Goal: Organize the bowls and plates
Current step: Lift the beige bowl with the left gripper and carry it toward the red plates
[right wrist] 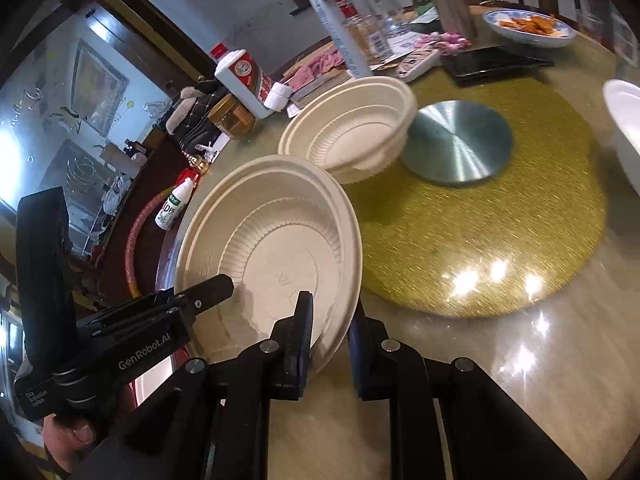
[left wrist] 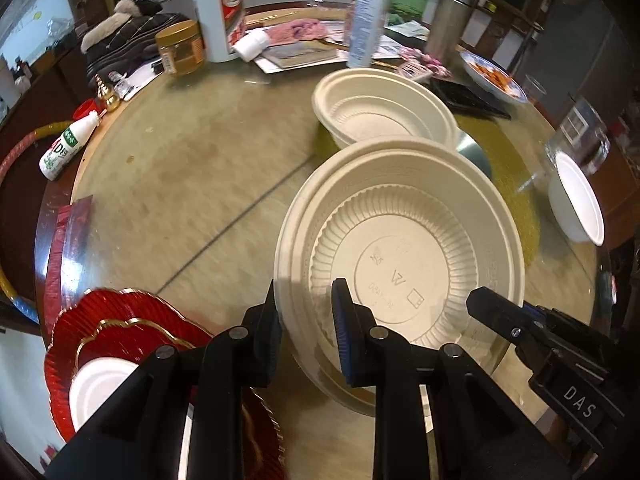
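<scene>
A large cream bowl [left wrist: 400,248] hangs tilted above the table, held from both sides. My left gripper [left wrist: 306,294] is shut on its near left rim, one finger inside and one outside. My right gripper [right wrist: 332,306] is shut on the opposite rim of that cream bowl [right wrist: 272,240]. The other gripper shows in each view: the right one [left wrist: 486,304] at the bowl's right edge, the left one [right wrist: 218,288] reaching over its left edge. Behind it, a second cream bowl [left wrist: 380,108] [right wrist: 352,132] sits on the table.
A red scalloped plate [left wrist: 116,320] with a small white bowl [left wrist: 100,388] on it lies near left. Another white bowl [left wrist: 576,200] stands right. A metal disc [right wrist: 456,144] tops the gold mat [right wrist: 500,240]. Bottles [left wrist: 220,12], a jar [left wrist: 180,46] and a food plate [right wrist: 528,26] crowd the back.
</scene>
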The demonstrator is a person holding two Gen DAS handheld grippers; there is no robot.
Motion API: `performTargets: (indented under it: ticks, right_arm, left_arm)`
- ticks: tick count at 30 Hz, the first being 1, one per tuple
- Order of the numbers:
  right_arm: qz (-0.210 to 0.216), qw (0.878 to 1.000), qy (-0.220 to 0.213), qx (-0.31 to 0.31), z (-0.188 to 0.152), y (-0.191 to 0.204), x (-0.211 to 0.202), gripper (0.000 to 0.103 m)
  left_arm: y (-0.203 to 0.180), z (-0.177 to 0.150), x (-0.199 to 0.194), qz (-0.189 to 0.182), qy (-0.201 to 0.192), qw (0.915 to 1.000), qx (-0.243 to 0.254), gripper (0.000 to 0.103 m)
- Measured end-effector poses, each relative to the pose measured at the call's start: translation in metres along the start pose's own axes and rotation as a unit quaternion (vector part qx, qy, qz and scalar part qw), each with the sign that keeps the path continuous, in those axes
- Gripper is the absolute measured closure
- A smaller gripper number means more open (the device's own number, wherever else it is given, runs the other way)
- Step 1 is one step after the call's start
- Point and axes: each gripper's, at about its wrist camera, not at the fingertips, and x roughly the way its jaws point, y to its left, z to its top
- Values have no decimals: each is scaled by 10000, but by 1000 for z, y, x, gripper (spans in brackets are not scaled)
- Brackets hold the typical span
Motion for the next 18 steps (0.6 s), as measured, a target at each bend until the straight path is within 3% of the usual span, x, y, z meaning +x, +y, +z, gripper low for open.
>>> performTargets:
  ticks: [18]
  right_arm:
    - [-201,9997,-74,114,-45,-38,-43,86]
  left_arm:
    - [-47,-53,-10,-101,-105,9988,468,82]
